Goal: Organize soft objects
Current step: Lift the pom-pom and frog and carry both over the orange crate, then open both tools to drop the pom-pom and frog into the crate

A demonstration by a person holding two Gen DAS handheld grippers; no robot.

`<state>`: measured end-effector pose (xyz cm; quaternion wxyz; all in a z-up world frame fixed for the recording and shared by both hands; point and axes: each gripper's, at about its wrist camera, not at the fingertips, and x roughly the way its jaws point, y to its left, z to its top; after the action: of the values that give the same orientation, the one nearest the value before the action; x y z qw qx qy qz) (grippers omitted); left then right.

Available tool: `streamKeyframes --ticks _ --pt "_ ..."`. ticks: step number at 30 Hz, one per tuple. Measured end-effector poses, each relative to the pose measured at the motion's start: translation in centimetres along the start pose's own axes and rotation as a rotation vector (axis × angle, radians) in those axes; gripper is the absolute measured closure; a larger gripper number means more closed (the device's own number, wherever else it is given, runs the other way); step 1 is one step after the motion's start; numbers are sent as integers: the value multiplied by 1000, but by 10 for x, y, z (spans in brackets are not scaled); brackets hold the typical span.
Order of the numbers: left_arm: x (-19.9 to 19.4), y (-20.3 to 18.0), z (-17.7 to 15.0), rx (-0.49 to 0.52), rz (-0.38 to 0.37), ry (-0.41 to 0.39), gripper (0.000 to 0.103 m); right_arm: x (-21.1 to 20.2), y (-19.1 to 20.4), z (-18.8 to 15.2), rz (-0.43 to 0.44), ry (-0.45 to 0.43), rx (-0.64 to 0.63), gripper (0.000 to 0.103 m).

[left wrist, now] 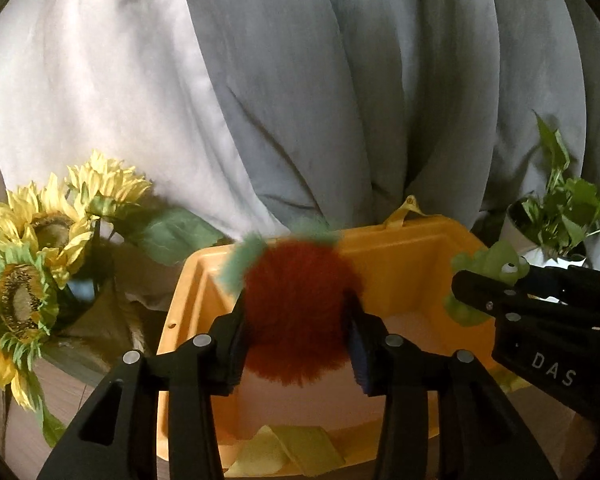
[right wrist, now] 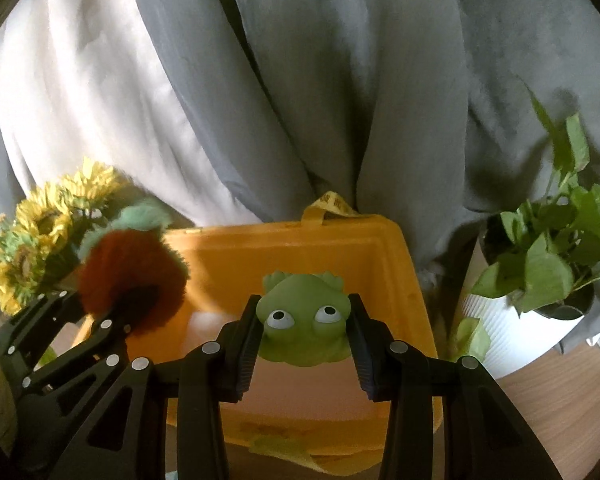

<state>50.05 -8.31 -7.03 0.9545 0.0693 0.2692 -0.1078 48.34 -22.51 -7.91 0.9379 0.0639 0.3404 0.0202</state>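
Note:
My left gripper (left wrist: 296,344) is shut on a fluffy red plush fruit (left wrist: 296,308) with green leaves and holds it above the orange bin (left wrist: 420,248). My right gripper (right wrist: 304,336) is shut on a green soft frog toy (right wrist: 304,320) and holds it above the same orange bin (right wrist: 284,248). The frog (left wrist: 488,268) and the right gripper (left wrist: 540,312) show at the right of the left wrist view. The red plush (right wrist: 132,276) and the left gripper (right wrist: 100,320) show at the left of the right wrist view.
Artificial sunflowers (left wrist: 40,240) stand left of the bin. A potted green plant (right wrist: 548,264) in a white pot stands to its right. Grey and white curtains (left wrist: 300,80) hang behind. A yellow strap (left wrist: 292,452) lies at the bin's near edge on the wooden table (right wrist: 560,392).

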Motion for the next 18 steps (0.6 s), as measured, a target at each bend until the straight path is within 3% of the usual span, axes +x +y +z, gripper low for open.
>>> streamKeyframes --ticks 4,7,18 --pt "1 0 1 -3 10 1 48 8 -2 1 -4 23 1 58" --pt "-2 2 1 -7 15 -6 47 7 -5 2 -10 12 15 42" --pt "-50 10 7 -34 30 -93 33 -29 -8 6 -26 -53 45 42"
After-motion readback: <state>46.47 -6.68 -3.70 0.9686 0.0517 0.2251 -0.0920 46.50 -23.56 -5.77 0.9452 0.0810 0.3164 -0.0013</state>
